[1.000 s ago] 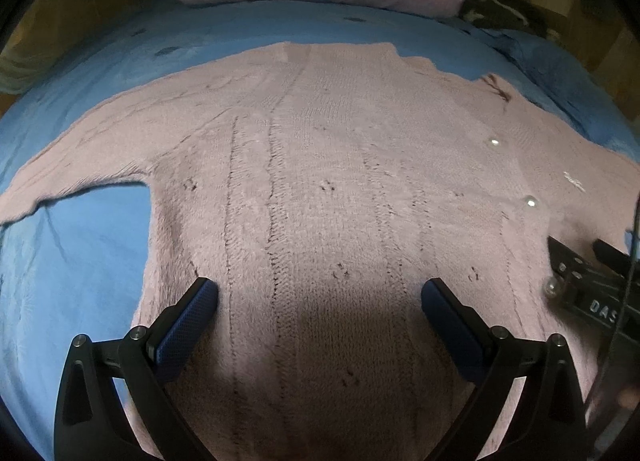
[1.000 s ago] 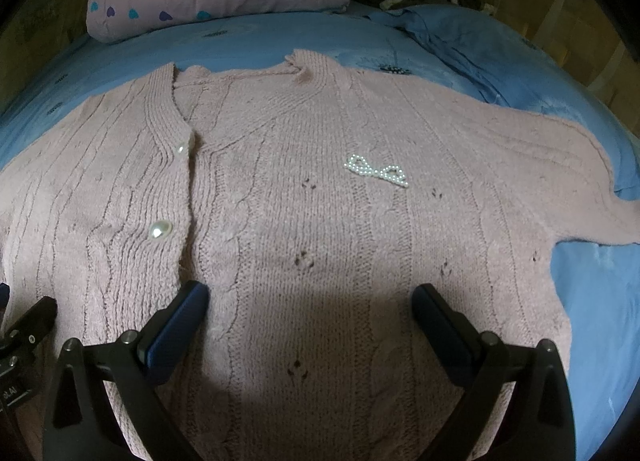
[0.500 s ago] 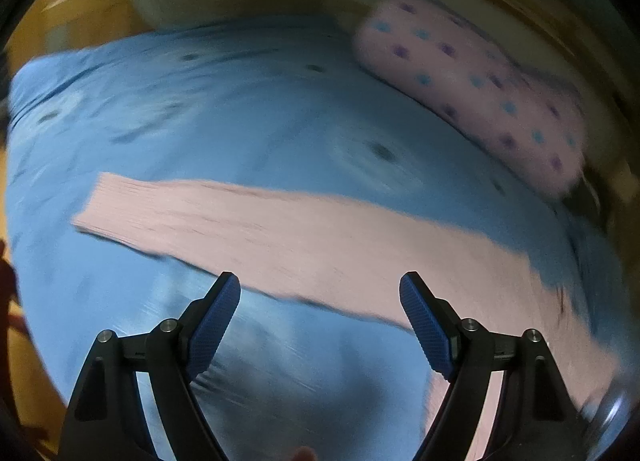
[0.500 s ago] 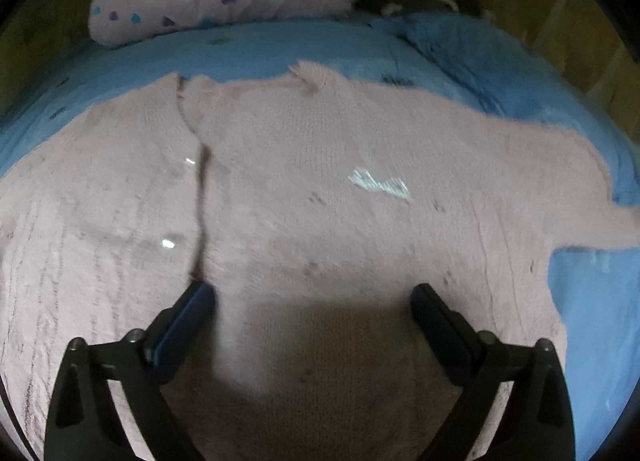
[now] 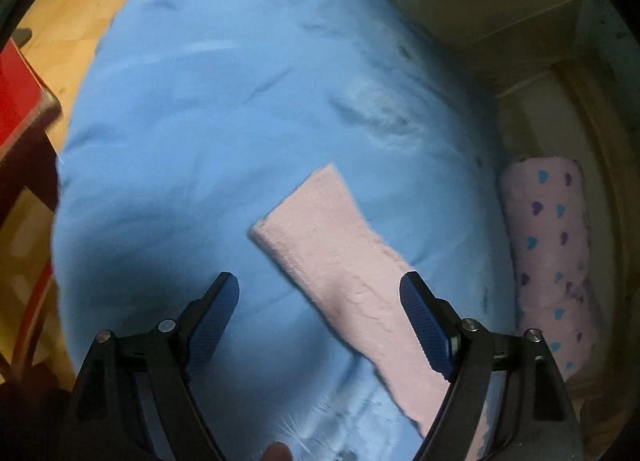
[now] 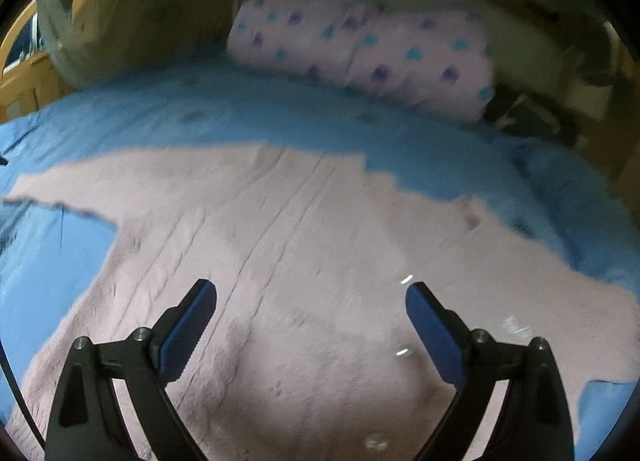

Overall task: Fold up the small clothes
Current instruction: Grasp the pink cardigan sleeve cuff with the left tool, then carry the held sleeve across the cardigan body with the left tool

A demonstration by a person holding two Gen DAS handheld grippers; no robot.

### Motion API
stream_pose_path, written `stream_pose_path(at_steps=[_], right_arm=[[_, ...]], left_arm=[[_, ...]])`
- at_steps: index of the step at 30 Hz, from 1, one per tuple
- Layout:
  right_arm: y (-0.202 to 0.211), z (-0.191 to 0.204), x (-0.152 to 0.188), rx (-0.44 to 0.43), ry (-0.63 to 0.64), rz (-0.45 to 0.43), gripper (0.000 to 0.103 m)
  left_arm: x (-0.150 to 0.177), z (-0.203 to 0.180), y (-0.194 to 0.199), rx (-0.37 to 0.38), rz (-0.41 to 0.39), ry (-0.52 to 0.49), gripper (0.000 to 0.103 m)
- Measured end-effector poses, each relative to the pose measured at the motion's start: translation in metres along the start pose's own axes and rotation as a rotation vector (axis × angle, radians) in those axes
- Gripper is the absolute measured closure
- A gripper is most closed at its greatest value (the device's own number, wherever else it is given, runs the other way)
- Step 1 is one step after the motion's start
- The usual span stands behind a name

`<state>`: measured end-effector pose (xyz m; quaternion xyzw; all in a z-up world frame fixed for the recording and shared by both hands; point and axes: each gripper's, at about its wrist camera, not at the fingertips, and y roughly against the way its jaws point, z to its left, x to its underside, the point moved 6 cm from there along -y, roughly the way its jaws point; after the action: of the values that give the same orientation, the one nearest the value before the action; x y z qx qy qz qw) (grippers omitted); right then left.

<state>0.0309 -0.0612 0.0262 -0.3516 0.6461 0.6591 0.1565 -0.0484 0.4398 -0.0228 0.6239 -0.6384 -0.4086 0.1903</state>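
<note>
While the pink knitted cardigan [image 6: 304, 281] is spread flat across the blue bedsheet [image 6: 200, 117], its long sleeve [image 5: 340, 253] is seen in the left wrist view stretched out over bare sheet, the cuff edge well apart from the bed's border. Both the left gripper [image 5: 320, 313] and the right gripper [image 6: 312, 321] are held with fingers wide apart, nothing clamped between them. A heart-patterned pillow [image 6: 372, 57] is laid along the far edge, with a wide band of sheet left between it and the collar.
</note>
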Motion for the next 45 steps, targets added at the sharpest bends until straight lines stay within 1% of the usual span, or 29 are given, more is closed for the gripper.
stream_pose_path(at_steps=[1,2,3,6,7,8,10,11,12,13,14,16,18,20,22,23,24,26,28,29,31,33,35,37,38,40,42,44,45], right_arm=[[-0.001,0.0,0.007,0.0,-0.006,0.02,0.005],[-0.013,-0.004,0.017,0.015,-0.012,0.076,0.005],[-0.018,-0.008,0.023,0.015,-0.032,0.111,0.005],[-0.016,-0.027,0.032,0.011,-0.108,0.117,0.005],[-0.015,-0.029,0.037,0.007,-0.132,0.132,0.005],[-0.02,-0.033,0.039,0.011,-0.135,0.147,0.005],[-0.024,-0.037,0.041,0.02,-0.142,0.157,0.003],[-0.024,-0.036,0.043,0.029,-0.138,0.161,0.003],[-0.021,-0.033,0.044,0.035,-0.132,0.163,0.002],[-0.025,-0.034,0.043,0.044,-0.121,0.171,0.001],[-0.024,-0.03,0.046,0.051,-0.109,0.179,0.0],[-0.03,-0.035,0.04,0.064,-0.094,0.187,0.0],[-0.029,-0.037,0.039,0.055,-0.101,0.182,0.0],[-0.024,-0.041,0.037,0.053,-0.122,0.155,0.001],[-0.012,-0.05,0.031,0.081,-0.158,0.088,0.001],[-0.004,-0.055,0.029,0.11,-0.186,0.053,0.001],[0.003,-0.061,0.027,0.135,-0.216,0.018,0.001],[0.013,-0.07,0.024,0.144,-0.264,-0.026,0.001],[0.013,-0.075,0.026,0.151,-0.291,-0.023,0.001],[0.011,-0.077,0.028,0.149,-0.302,-0.002,0.001],[0.007,-0.081,0.031,0.148,-0.314,0.022,0.001],[0.009,-0.086,0.033,0.151,-0.331,0.029,0.001],[0.013,-0.09,0.034,0.141,-0.347,0.029,0.001],[0.011,-0.089,0.032,0.125,-0.365,0.031,0.001],[0.013,-0.091,0.031,0.124,-0.374,0.035,0.001],[0.016,-0.093,0.029,0.142,-0.387,0.049,0.001],[0.023,-0.1,0.027,0.206,-0.399,0.054,0.001],[0.031,-0.11,0.029,0.272,-0.414,0.053,0.001],[0.032,-0.113,0.03,0.281,-0.423,0.055,0.001]], left_arm=[[-0.001,0.002,-0.003,-0.006,-0.01,0.003,0.039],[-0.002,0.002,-0.005,-0.012,-0.049,-0.004,0.038],[-0.003,-0.001,-0.007,-0.02,-0.08,-0.025,0.038],[-0.006,-0.009,-0.022,-0.042,-0.109,-0.105,0.028],[-0.007,-0.013,-0.026,-0.05,-0.124,-0.129,0.025],[-0.008,-0.014,-0.027,-0.053,-0.132,-0.14,0.023],[-0.013,-0.024,-0.036,-0.06,-0.14,-0.174,0.023],[-0.014,-0.027,-0.039,-0.065,-0.142,-0.187,0.033],[-0.014,-0.028,-0.04,-0.095,-0.155,-0.203,0.053],[-0.014,-0.025,-0.04,-0.157,-0.165,-0.228,0.103],[-0.012,-0.025,-0.046,-0.238,-0.141,-0.271,0.103],[-0.01,-0.029,-0.042,-0.255,-0.149,-0.295,0.103],[-0.007,-0.034,-0.038,-0.274,-0.151,-0.308,0.103],[-0.001,-0.048,-0.031,-0.275,-0.18,-0.354,0.103],[0.013,-0.075,-0.018,-0.229,-0.219,-0.443,0.103],[0.021,-0.089,-0.012,-0.193,-0.226,-0.48,0.103],[0.033,-0.103,-0.005,-0.141,-0.213,-0.509,0.103],[0.053,-0.122,0.002,-0.061,-0.183,-0.531,0.103],[0.077,-0.141,0.01,0.017,-0.139,-0.547,0.103],[0.096,-0.154,0.015,0.083,-0.099,-0.561,0.103],[0.122,-0.173,0.019,0.154,-0.055,-0.601,0.103],[0.165,-0.199,0.028,0.25,0.005,-0.69,0.103],[0.197,-0.217,0.033,0.315,0.058,-0.753,0.103],[0.24,-0.237,0.04,0.405,0.137,-0.835,0.103],[0.25,-0.242,0.042,0.422,0.155,-0.853,0.103],[0.284,-0.253,0.043,0.473,0.22,-0.897,0.103],[0.307,-0.26,0.041,0.496,0.267,-0.922,0.103],[0.321,-0.26,0.033,0.508,0.302,-0.925,0.103],[0.331,-0.259,0.028,0.514,0.323,-0.931,0.103]])
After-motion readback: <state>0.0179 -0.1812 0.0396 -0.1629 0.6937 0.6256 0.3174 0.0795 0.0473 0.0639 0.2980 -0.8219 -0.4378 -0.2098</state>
